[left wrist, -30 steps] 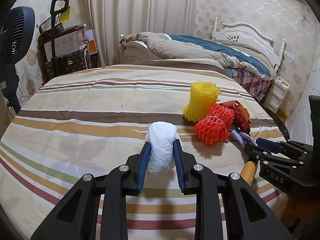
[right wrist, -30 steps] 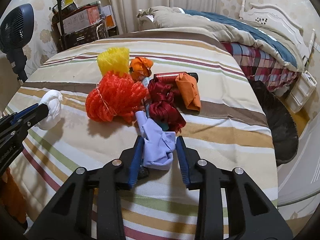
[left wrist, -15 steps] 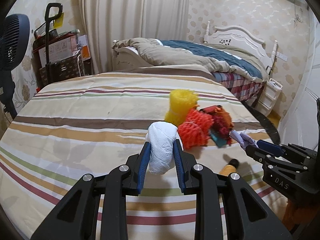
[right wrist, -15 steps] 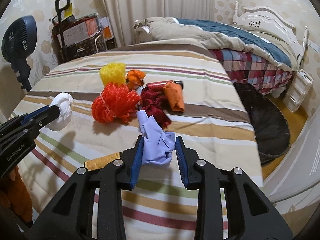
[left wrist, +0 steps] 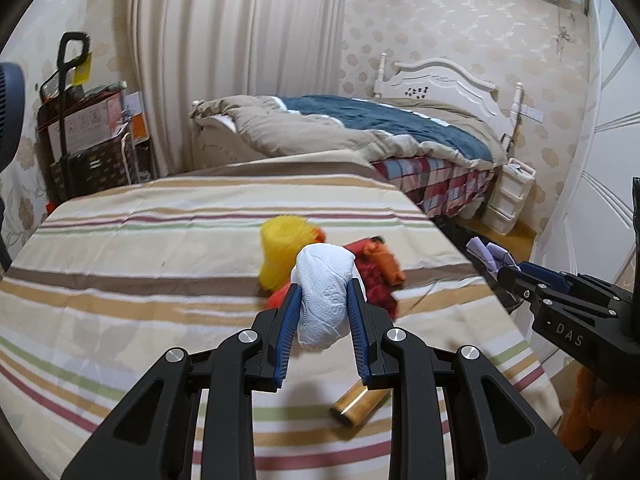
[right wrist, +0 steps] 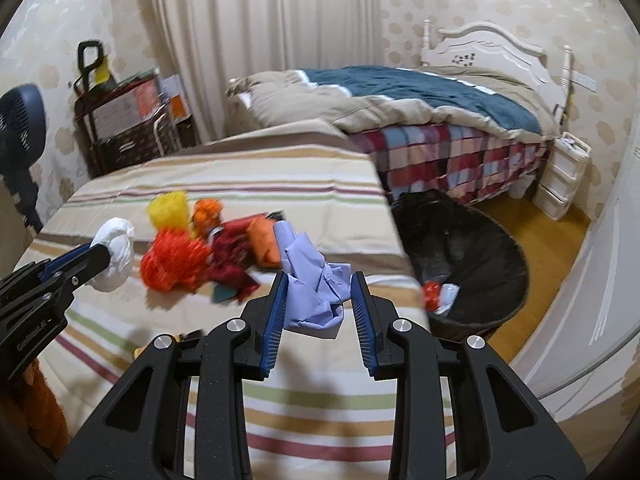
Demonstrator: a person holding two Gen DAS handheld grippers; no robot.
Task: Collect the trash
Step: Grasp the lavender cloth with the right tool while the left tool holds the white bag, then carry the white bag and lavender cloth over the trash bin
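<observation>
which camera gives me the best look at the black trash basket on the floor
The right wrist view: the black trash basket sits open beside the striped table, with a few scraps visible inside. The left wrist view shows only a dark sliver of it past the table edge.

left hand-held gripper (left wrist: 322,304): clamped, tilted down | right hand-held gripper (right wrist: 319,298): clamped, tilted down

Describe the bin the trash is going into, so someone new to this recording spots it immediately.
Start at the striped table; off its right edge, on the wooden floor before the plaid-skirted bed, sits a round black basket. It is the only dark, open container there, with orange and white scraps already inside.
</observation>
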